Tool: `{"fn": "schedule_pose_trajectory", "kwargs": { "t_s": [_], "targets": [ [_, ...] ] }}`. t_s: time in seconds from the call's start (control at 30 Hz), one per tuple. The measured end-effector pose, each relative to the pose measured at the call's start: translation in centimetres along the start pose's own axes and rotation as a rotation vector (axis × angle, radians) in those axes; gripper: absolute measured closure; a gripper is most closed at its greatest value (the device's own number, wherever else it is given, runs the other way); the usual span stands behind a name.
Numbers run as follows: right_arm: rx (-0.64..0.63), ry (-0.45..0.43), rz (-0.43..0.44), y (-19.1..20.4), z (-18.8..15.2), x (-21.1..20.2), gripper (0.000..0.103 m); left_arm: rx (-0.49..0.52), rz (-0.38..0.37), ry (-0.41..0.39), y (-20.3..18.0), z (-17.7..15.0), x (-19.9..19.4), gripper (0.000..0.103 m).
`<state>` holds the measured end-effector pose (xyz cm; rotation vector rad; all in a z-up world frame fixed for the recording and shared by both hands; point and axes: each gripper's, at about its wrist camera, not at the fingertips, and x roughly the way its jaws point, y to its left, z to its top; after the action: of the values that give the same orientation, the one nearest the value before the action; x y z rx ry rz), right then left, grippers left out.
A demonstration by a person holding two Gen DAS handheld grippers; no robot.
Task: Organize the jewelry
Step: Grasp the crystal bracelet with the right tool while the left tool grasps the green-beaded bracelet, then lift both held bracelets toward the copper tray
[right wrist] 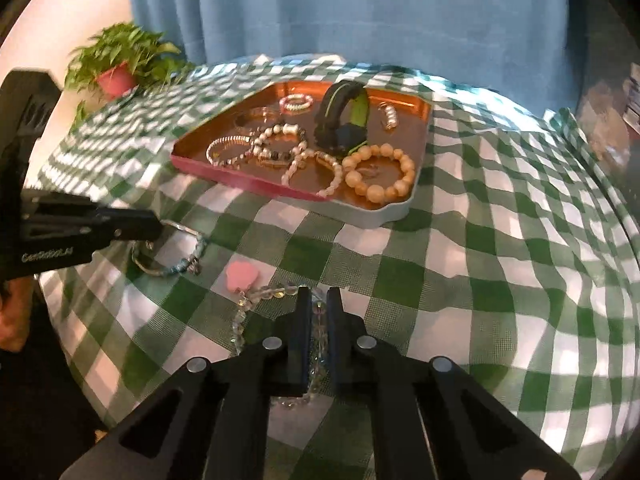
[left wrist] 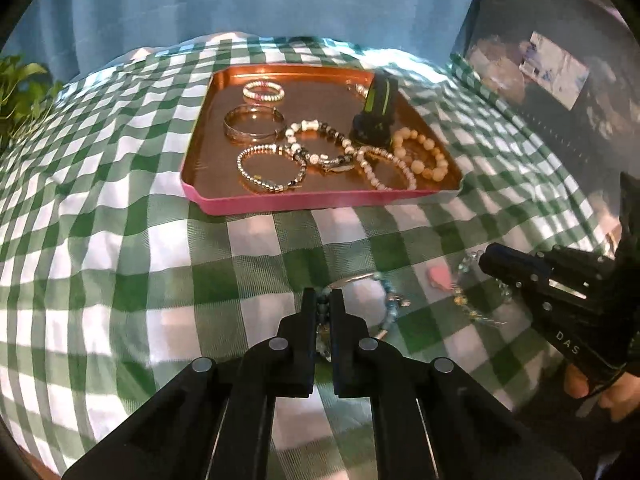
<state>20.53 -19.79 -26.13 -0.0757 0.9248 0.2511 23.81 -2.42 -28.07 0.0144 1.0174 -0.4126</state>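
Left tool [left wrist: 322, 308] closed on blue bead bracelet [left wrist: 390, 304]; right tool [right wrist: 319, 304] closed on clear bead bracelet [right wrist: 256, 294] w/ pink charm [right wrist: 241, 275]. Both pieces lie on checked worktop [right wrist: 460, 280], near side of tray [left wrist: 280, 203]. Judged light, limp, beads slippery, strand prob. fragile. Pinch across bead strand, not charm; expect droop & swing on lift.

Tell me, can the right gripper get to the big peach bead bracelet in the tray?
Probably not right now. The right gripper is shut on a clear bead bracelet, so its jaws are busy. Otherwise only bare checkered cloth lies before the peach bead bracelet.
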Motion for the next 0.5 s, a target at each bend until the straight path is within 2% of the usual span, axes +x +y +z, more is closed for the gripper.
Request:
{"fn": "schedule_pose_trajectory", "kwargs": {
  "t_s": [0.1, 0.2, 0.33, 0.5],
  "targets": [
    [0.059, -0.036, 0.029, -0.2, 0.2, -1.8, 0.097, -0.034, -0.046, -0.016, -0.3, 0.4, -1.8, 0.097],
    [0.077, -0.064, 0.033, 0.1, 0.5, -3.6, 0.097, -0.038, -0.060, -0.056, -1.0, 1.0, -4.2, 0.097],
    [0.085, -0.103, 0.031, 0.4, 1.0, -6.3, 0.097, -0.017, -0.037, -0.110, -2.3, 1.6, -7.2, 0.097],
    [0.106, -0.137, 0.030, 0.6, 1.6, -8.9, 0.097, -0.022, -0.021, -0.136, -2.8, 2.3, -9.6, 0.097]
  ]
}}
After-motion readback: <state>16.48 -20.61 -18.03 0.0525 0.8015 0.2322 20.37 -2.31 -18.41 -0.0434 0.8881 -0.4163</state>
